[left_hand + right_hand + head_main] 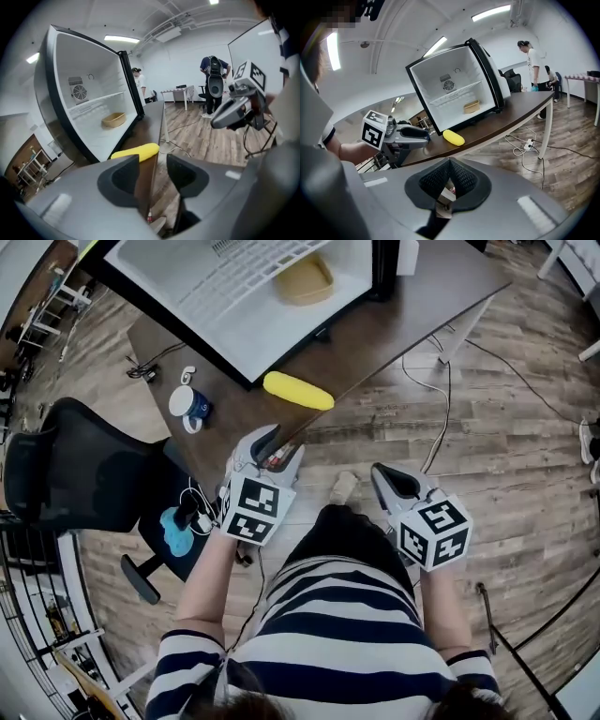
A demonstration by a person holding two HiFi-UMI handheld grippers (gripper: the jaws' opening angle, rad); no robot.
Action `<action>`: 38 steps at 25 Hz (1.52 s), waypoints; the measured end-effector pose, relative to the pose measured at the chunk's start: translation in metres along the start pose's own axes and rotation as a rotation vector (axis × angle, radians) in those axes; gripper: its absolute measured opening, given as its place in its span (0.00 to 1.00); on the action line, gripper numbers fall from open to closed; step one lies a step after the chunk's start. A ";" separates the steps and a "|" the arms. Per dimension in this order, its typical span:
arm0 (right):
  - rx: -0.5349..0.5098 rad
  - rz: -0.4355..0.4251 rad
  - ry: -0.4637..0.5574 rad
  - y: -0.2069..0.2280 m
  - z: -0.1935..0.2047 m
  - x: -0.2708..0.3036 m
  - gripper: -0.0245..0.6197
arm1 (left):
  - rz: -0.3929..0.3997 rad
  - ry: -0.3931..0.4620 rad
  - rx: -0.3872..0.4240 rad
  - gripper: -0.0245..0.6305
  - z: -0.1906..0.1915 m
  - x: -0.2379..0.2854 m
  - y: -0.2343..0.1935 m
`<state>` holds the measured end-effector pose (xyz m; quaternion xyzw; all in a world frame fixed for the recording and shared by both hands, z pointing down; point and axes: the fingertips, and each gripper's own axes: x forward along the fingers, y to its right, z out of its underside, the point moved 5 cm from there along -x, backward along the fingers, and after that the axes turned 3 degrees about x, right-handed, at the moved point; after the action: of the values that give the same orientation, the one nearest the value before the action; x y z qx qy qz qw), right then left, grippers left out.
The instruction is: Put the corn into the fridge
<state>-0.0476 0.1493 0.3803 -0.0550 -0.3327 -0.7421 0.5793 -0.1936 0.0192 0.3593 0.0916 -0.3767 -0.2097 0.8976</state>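
Fridge [225,324] sits on tabletop [403,306], front open twd the person. Inside: wire shelf [242,274] across the middle, tan tray [303,279] on the fridge floor below it, nothing visible in tray. Corn [298,390] lies on tabletop just outside fridge's open front, nr the tabletop edge, w/ bare tabletop either side. Mug [190,407] stands off the fridge's front corner, apart from corn. Left gripper [279,442] is at tabletop edge, short of corn, not touching; jaws apart, nothing btwn them. Right gripper [382,474] is farther from fridge, over wood floor [525,446], jaws together, empty.
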 end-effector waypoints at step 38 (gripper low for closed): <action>0.036 -0.055 -0.208 0.077 -0.028 0.118 0.03 | 0.456 -0.387 0.710 0.04 -0.015 0.132 -0.051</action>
<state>-0.0084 0.0288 0.4466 -0.1120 -0.4056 -0.7420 0.5219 -0.1154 -0.0851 0.4164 0.2673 -0.5964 0.1218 0.7470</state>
